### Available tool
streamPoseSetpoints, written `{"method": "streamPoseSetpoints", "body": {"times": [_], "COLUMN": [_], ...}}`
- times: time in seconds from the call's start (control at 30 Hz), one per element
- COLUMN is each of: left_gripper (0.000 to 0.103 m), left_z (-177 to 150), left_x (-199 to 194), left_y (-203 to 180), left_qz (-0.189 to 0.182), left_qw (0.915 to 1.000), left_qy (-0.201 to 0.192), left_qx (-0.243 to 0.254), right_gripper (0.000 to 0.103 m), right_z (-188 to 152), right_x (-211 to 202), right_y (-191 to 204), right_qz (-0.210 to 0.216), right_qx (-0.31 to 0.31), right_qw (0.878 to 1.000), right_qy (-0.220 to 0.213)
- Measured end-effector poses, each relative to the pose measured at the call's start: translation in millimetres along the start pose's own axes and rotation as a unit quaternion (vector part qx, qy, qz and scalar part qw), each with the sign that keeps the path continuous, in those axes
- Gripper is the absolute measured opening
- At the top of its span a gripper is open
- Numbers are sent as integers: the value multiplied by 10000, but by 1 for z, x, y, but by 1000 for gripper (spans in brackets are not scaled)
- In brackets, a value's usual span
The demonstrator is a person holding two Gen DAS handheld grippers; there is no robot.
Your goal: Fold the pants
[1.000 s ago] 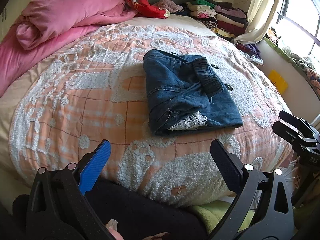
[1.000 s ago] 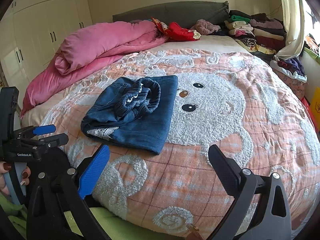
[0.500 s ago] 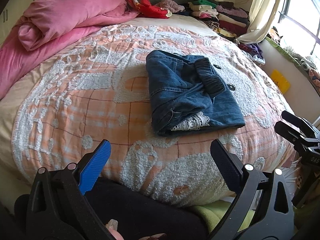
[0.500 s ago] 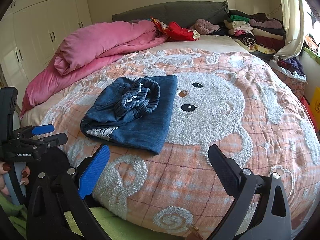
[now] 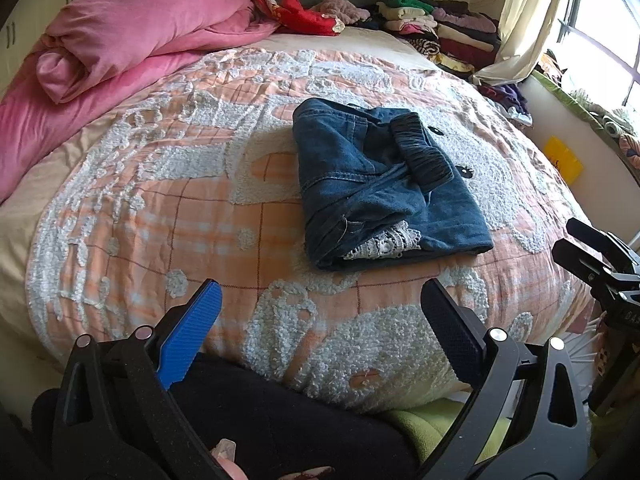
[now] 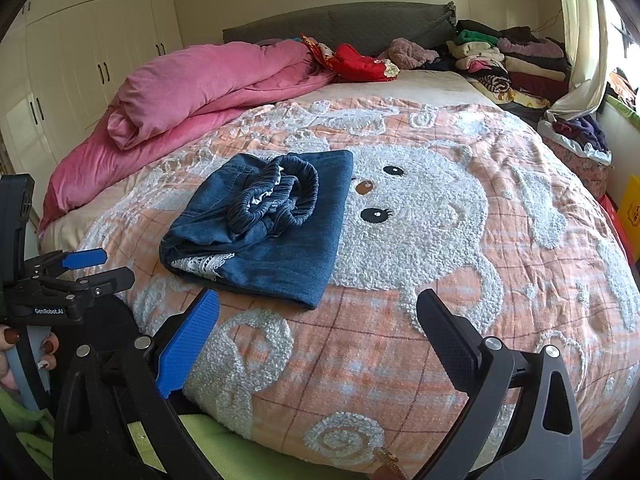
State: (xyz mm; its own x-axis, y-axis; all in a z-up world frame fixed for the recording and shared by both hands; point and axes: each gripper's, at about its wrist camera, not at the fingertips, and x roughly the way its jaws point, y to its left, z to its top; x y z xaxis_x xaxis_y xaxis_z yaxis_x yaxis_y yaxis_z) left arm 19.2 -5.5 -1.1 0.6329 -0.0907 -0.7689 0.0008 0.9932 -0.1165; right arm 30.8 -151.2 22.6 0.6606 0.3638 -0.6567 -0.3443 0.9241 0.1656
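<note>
Denim pants folded into a compact blue bundle, resting on a bed covered by a peach checked quilt with a fluffy white bear design. Bundle placed roughly mid-bed and toward the near edge, probably so both tools could reach it from the foot of the bed. Elastic waistband lying on top, gathered in a loose ring; a strip of white lace trim peeking out at the near-left corner between the layers. Left gripper held low over the near edge of the bed, well short of the bundle, fingers spread wide and grasping nothing. Right gripper likewise hovering at the bed's near edge, fingers released and empty, the pants ahead and to its left. Both tools apart from the cloth, which suggests folding done, or nearly so (the top layers sit a little rumpled, so a final smoothing may remain). Left tool also visible at the left border of the right view, gripped by a hand with dark painted nails. Further back, a pink duvet heaped along the left side, a red garment by the grey headboard, and stacks of folded clothes at the far right beside a pale curtain, likely finished laundry set out of the working space. White wardrobe doors along the left wall.
</note>
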Motion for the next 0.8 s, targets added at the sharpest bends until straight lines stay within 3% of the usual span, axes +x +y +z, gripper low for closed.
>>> {"method": "streamPoseSetpoints", "body": {"times": [0.8], "left_gripper": [93], "left_z": [-1], "left_x": [1], "left_y": [1], "left_qz": [6], "left_qw": [10000], "left_qy": [56], "left_qx": [37], "right_gripper": [98], "right_z": [-2], "right_x": [2], "right_y": [-4], "right_qz": [-39], "right_qx": [15], "right_qw": [10000], "right_qy": [39]}}
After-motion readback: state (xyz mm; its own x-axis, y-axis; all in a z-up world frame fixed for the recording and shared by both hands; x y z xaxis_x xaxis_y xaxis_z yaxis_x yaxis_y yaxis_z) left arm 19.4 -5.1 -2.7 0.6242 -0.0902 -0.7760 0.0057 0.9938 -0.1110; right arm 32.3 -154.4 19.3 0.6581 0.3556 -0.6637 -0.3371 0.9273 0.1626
